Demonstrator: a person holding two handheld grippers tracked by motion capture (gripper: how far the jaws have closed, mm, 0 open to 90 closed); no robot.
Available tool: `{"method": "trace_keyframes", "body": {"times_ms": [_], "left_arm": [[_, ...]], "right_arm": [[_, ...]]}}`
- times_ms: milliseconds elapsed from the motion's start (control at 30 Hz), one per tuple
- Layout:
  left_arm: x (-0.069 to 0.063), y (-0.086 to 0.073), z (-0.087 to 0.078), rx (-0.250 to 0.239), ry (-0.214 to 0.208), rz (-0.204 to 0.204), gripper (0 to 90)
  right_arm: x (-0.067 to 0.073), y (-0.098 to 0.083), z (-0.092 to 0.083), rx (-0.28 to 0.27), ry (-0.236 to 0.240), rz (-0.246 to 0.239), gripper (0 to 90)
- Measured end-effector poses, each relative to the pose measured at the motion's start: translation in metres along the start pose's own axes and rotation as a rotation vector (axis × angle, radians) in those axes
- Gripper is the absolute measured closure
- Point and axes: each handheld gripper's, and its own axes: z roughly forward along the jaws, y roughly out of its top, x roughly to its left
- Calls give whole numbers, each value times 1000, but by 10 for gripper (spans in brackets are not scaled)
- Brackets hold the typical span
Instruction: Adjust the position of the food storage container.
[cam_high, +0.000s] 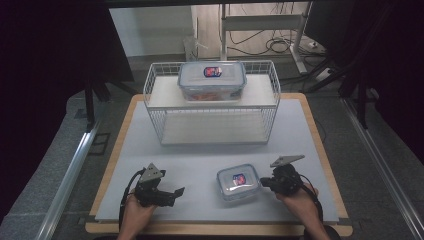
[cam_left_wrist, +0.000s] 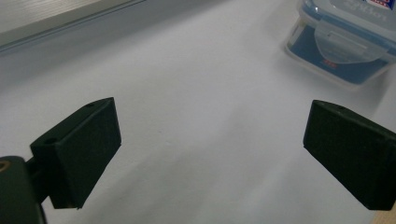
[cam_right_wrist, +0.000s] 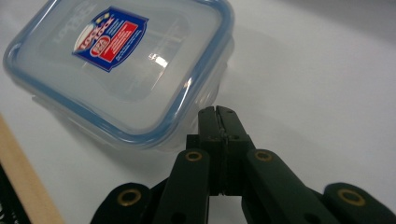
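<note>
Small box: a clear lidded food container (cam_high: 238, 182) with a blue seal and a red-and-blue label on its lid, sitting on the white mat (cam_high: 200, 165) near me, right of centre. Through the lid I see nothing inside; its lower part is too blurred to be sure.
Large box: a bigger container of the same kind (cam_high: 212, 80), on the top shelf of the white wire rack (cam_high: 155, 107) at the far side of the mat. Something orange-red shows through its near wall; I cannot tell what it is.
Rack, lower shelf: bare white board, as far as I can see.
My right tongs: the right gripper (cam_high: 266, 183) lies just right of the small box, tips pointing at its side. In the right gripper view the jaws are pressed together with nothing between them, the tips right at the box's near corner (cam_right_wrist: 154, 74); I cannot tell whether they touch it.
My left tongs: the left gripper (cam_high: 179, 192) rests low over the mat, near left, well apart from the small box. Its jaws stand wide and grip nothing; the small box (cam_left_wrist: 343, 42) shows beyond them.
</note>
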Motion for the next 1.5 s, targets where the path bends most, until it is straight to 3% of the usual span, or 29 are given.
{"method": "trace_keyframes", "body": {"times_ms": [300,533,867,1000,1200,1500], "left_arm": [[1,0,-1,7,-4,0,41],[1,0,-1,8,-14,-6,46],[2,0,-2,9,-18,-10,48],[5,0,-5,-2,-31,-36,53],[3,2,-6,17,-16,-6,52],[5,-1,-3,52,22,25,46]], "right_arm": [[25,5,17,31,66,-60,896],[42,15,30,30,74,-117,895],[41,22,37,10,78,-106,875],[32,18,28,-15,56,-97,801],[21,12,14,-82,55,-101,630],[14,9,16,-127,47,-138,334]]}}
